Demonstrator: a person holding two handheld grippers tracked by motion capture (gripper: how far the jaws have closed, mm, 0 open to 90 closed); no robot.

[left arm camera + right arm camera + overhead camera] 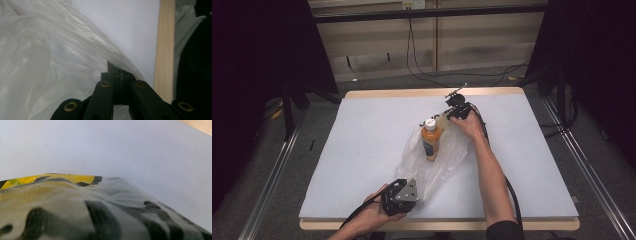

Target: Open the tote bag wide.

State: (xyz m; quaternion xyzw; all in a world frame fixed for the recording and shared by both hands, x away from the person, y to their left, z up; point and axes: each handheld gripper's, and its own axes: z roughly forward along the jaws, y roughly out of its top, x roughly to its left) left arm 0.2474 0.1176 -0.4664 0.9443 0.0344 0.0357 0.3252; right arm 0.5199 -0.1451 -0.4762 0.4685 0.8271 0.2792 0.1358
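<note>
left gripper (404, 192) and right gripper (455, 111) pinch opposite ends of plastic bag (447, 155) holding bottle (430, 140).

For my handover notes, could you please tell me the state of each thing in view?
Bottle: lying on the table, white cap on, partly inside the bag.
Plastic bag: crumpled, lying flat, held at both ends.
Left claw: shut on the plastic bag.
Right claw: shut on the bag's far end.
</note>
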